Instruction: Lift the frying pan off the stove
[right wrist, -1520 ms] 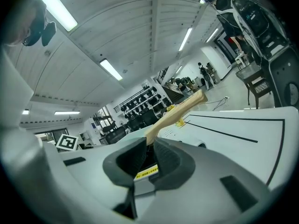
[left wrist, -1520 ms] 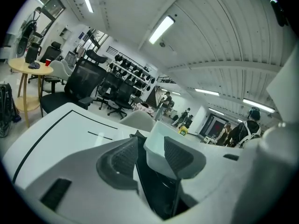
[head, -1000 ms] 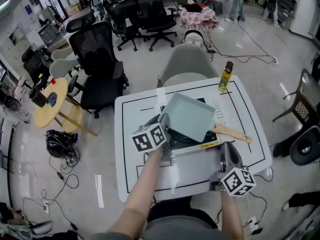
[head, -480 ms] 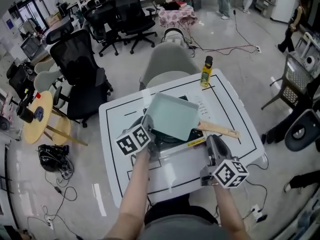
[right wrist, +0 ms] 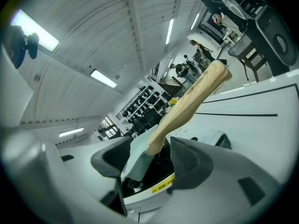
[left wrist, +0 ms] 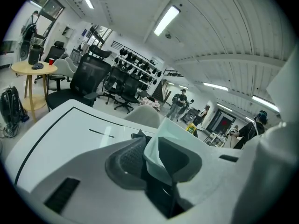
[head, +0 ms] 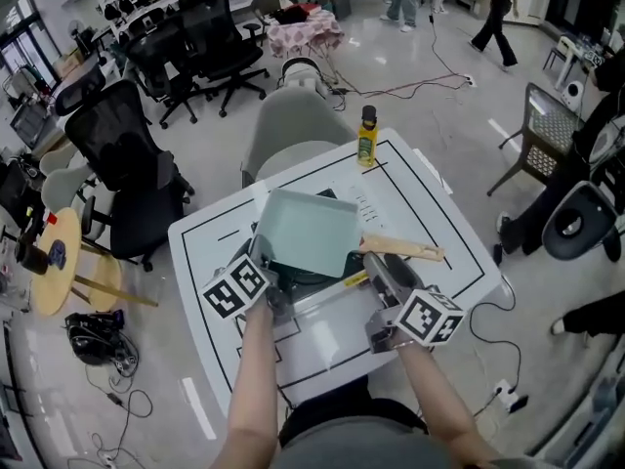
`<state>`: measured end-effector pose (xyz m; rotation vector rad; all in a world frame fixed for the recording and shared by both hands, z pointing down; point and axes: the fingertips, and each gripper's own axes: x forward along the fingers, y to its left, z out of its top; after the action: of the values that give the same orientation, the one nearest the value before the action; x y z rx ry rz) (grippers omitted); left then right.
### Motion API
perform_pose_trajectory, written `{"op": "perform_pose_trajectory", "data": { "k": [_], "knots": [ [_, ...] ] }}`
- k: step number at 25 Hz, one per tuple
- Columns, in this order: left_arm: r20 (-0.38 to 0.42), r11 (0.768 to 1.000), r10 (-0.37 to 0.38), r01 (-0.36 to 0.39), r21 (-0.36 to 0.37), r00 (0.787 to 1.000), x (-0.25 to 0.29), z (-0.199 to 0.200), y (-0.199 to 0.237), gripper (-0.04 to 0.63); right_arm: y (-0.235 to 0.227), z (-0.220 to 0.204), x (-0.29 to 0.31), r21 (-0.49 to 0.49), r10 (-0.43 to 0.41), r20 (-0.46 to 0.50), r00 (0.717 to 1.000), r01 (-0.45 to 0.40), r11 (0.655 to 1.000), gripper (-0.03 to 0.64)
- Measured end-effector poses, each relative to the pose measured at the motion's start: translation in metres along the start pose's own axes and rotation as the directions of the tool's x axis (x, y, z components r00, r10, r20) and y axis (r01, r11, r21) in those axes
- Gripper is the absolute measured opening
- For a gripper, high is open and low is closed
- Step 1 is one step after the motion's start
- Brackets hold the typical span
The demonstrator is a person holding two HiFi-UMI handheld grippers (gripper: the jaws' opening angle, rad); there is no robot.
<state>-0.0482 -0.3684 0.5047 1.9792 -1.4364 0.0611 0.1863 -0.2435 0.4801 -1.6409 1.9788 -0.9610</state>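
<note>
A pale green square frying pan (head: 303, 231) with a wooden handle (head: 402, 249) sits on a black portable stove (head: 332, 279) on the white table (head: 200, 247). My left gripper (head: 272, 281) is at the pan's near left corner. In the left gripper view its jaws are closing on the pan's rim (left wrist: 170, 134), with both pads against the wall. My right gripper (head: 377, 268) is at the base of the handle. Its jaws are opening, and the handle (right wrist: 187, 104) runs through the wide gap without touching the pads.
A yellow-green bottle (head: 366, 137) stands at the table's far edge. A grey chair (head: 293, 130) is behind the table, with black office chairs (head: 132, 179) and a round wooden side table (head: 54, 262) to the left. People walk in the far background.
My right gripper has moved from the table's front edge up to the wooden handle. The left gripper has stayed at the pan's corner. The pan has not moved off the stove.
</note>
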Motion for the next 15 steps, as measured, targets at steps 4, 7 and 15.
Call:
{"op": "perform_pose_trajectory", "data": {
  "k": [4,7,15],
  "knots": [
    [-0.001,1.000,-0.004,0.004,-0.002,1.000,0.001,-0.001,0.000,0.087,-0.004,0.001,0.012,0.067,-0.004,0.015,1.000,0.003,0.998,0.275],
    [-0.005,1.000,-0.008,0.008,-0.003,1.000,0.002,0.000,0.000,0.086,-0.008,0.002,0.020,0.088,-0.015,0.025,1.000,0.012,0.996,0.279],
    [-0.008,1.000,-0.020,0.020,-0.009,1.000,0.001,-0.001,-0.001,0.084,-0.007,0.004,0.036,0.119,-0.015,0.022,1.000,0.012,0.993,0.281]
  ]
}}
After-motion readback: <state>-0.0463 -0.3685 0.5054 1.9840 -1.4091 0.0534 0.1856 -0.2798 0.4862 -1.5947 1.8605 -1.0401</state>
